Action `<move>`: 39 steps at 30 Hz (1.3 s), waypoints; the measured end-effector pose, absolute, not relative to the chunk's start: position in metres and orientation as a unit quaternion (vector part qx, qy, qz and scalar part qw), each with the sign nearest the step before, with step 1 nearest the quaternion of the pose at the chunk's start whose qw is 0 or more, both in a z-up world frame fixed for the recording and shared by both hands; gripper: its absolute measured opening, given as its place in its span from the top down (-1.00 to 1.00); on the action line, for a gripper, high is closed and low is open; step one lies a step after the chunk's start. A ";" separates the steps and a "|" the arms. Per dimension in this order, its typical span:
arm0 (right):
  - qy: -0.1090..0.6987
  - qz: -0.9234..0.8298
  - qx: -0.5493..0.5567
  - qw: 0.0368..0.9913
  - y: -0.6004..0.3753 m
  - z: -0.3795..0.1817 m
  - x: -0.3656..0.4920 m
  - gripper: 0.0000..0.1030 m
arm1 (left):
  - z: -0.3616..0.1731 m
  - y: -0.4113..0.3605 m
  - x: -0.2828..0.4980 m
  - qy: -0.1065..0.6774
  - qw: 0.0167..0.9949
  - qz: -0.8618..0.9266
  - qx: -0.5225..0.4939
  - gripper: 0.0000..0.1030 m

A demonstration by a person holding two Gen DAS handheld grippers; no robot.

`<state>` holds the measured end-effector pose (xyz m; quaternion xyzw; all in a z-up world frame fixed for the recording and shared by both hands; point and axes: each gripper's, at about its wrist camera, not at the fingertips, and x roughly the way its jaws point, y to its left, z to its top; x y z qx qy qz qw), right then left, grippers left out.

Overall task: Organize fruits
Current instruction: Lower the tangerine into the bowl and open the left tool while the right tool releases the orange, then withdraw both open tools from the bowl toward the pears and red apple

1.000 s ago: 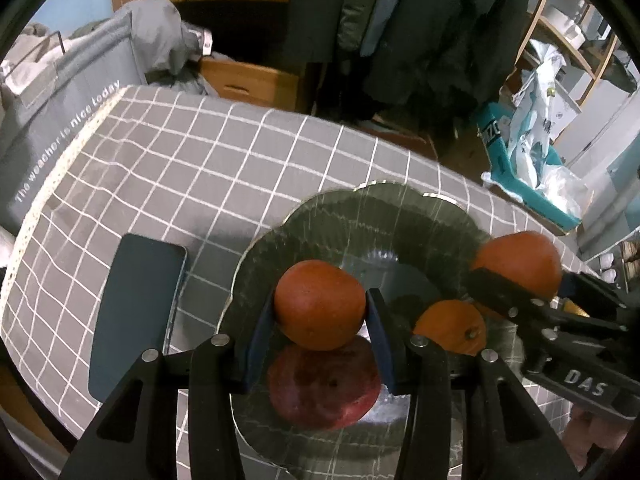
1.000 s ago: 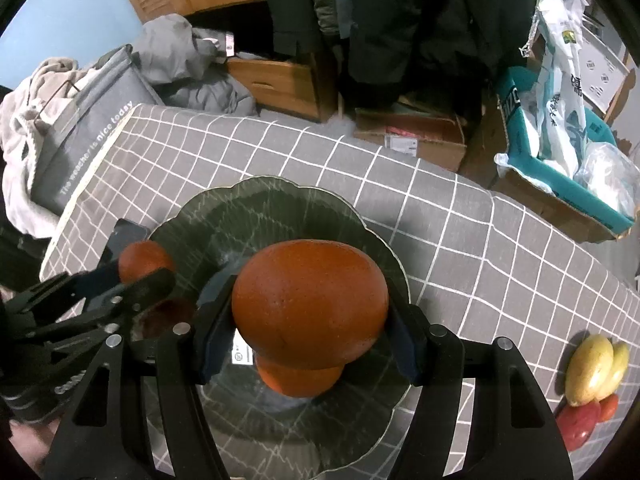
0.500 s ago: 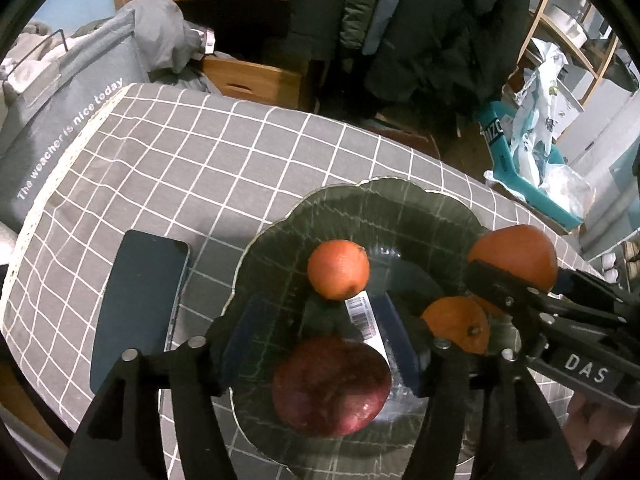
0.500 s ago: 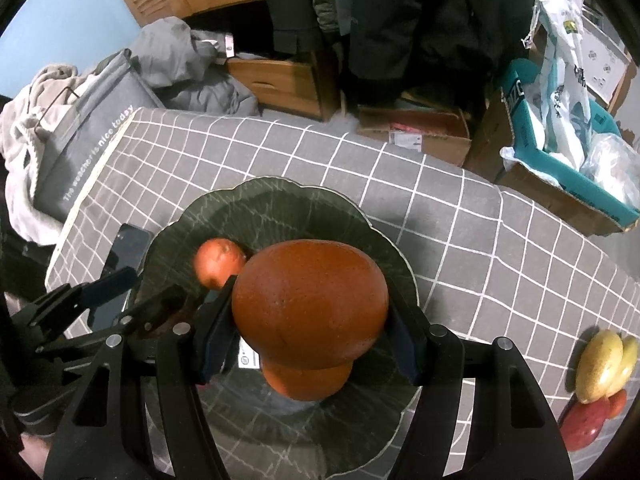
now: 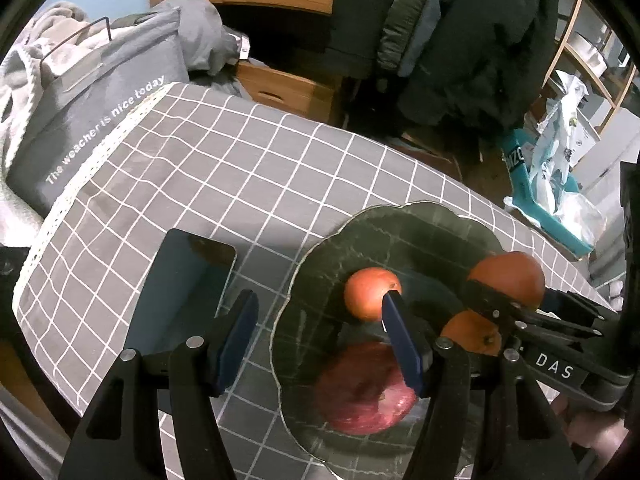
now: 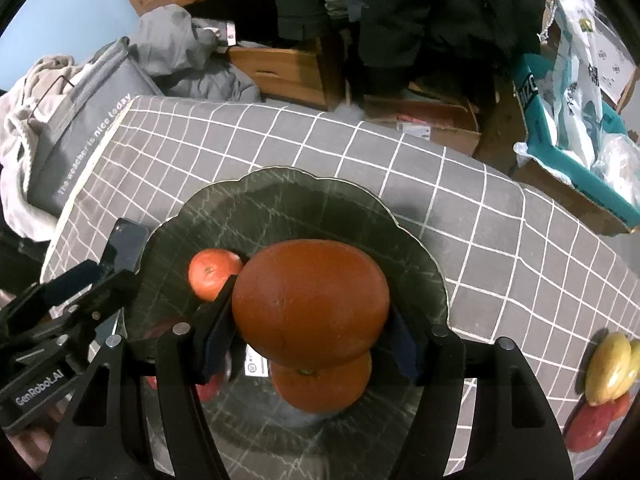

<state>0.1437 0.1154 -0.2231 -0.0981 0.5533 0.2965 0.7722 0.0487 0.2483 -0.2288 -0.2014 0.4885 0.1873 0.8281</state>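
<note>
Since a second ago the left gripper (image 5: 320,340) let its small orange (image 5: 370,294) drop onto the dark plate (image 6: 320,192) and slid left — fingers spread, empty. Right gripper (image 6: 310,340) fingers have just eased wider yet hug the big orange (image 6: 310,300), round and dimpled, directly above another orange (image 6: 320,386) on the plate — so it's nearer.

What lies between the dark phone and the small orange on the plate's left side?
No object. In the left wrist view, only bare checked tablecloth and the plate's rim separate the phone from the small orange.
</note>
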 end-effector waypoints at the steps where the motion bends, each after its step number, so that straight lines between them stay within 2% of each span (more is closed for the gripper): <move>1: 0.552 0.295 -0.102 0.773 0.116 -0.223 0.144 -0.35 | -0.229 0.249 0.048 0.488 0.828 0.189 -0.201 -0.28; 5: 0.550 0.291 -0.114 0.775 0.119 -0.224 0.142 -0.35 | -0.227 0.251 0.047 0.487 0.827 0.196 -0.201 -0.28; 8: 0.545 0.290 -0.115 0.778 0.118 -0.222 0.142 -0.36 | -0.224 0.251 0.046 0.484 0.829 0.201 -0.195 -0.40; 12: 0.530 0.296 -0.114 0.787 0.116 -0.211 0.142 -0.53 | -0.219 0.249 0.045 0.480 0.832 0.202 -0.190 -0.44; 19: 0.515 0.285 -0.109 0.801 0.106 -0.194 0.141 -0.53 | -0.204 0.245 0.042 0.467 0.841 0.199 -0.188 -0.50; 39: 0.398 0.234 -0.129 0.878 0.046 -0.103 0.112 -0.60 | -0.148 0.207 0.030 0.423 0.874 0.165 -0.176 -0.57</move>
